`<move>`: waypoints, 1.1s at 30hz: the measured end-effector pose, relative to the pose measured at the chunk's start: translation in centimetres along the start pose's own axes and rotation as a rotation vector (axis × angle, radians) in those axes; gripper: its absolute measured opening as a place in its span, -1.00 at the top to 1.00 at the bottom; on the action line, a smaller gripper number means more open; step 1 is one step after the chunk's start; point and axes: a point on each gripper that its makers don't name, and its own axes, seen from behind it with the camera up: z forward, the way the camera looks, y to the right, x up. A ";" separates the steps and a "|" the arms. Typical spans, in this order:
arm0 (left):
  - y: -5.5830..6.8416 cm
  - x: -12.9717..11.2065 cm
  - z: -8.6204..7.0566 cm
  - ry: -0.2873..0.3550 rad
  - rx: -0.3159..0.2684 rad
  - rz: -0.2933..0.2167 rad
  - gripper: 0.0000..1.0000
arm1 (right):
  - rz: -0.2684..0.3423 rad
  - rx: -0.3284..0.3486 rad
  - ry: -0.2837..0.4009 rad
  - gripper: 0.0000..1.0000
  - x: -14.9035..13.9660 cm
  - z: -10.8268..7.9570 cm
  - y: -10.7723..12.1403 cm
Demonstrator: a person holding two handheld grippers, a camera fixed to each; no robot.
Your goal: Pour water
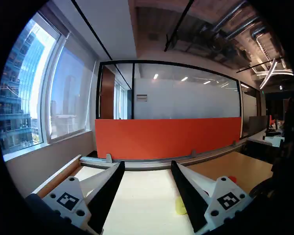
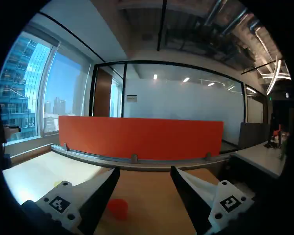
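Item: red cup, on the desk, 7 o'clock below my right claw. I judge it light, thin-walled, easily squashed; take mid-wall. Right claw and left claw gape, empty

The light wooden worktop, partly sunlit, carries 2 small things well apart: a yellow object and a red cup.
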 end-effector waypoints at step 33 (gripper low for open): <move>8.4 -2.3 -0.9 -0.096 -0.419 -0.022 -0.72 | 0.012 0.473 -0.023 -1.00 1.2 -2.1 -8.6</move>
